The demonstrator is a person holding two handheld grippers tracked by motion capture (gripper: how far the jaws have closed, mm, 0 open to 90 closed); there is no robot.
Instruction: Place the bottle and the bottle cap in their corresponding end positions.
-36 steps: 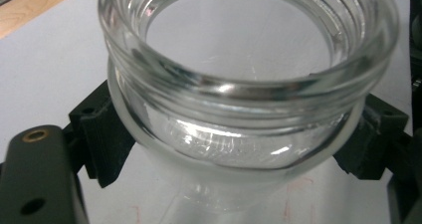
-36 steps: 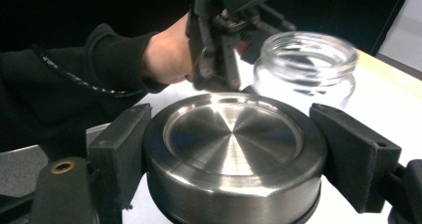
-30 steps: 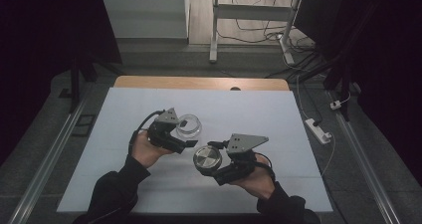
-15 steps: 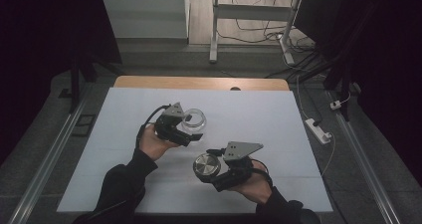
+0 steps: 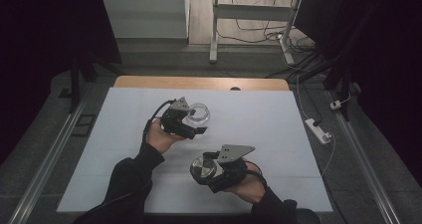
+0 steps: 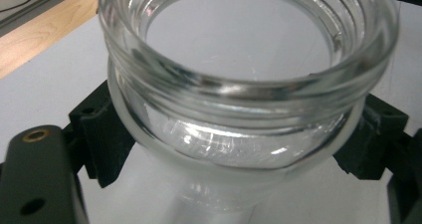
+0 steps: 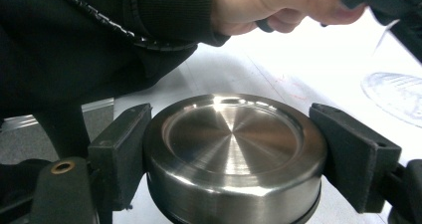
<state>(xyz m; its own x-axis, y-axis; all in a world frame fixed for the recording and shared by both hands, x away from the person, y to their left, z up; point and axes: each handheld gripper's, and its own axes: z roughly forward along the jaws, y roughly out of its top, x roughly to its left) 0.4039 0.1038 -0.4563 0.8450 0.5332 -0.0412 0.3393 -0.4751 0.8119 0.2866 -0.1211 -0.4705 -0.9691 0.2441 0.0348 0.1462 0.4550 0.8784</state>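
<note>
A clear glass jar (image 5: 197, 114) with a threaded open mouth (image 6: 249, 59) is held near the middle of the white table (image 5: 259, 119). My left gripper (image 5: 191, 124) is shut on the jar, one black jaw pressing each side below the threads. Nearer the front edge, my right gripper (image 5: 203, 170) is shut on a round brushed-steel lid (image 5: 201, 168), which sits between its two black jaws in the right gripper view (image 7: 234, 149). Jar and lid are apart, the lid in front and slightly right of the jar.
A wooden strip (image 5: 199, 82) borders the table's far edge. A white power strip (image 5: 317, 129) with a cable lies off the right side. Metal rails (image 5: 45, 159) run along both sides. The person's left hand and dark sleeve (image 7: 149, 35) cross the right gripper view.
My left gripper has carried the jar up and away, toward the table's middle. My right gripper with the lid has slid nearer the front edge, widening the gap between them.
</note>
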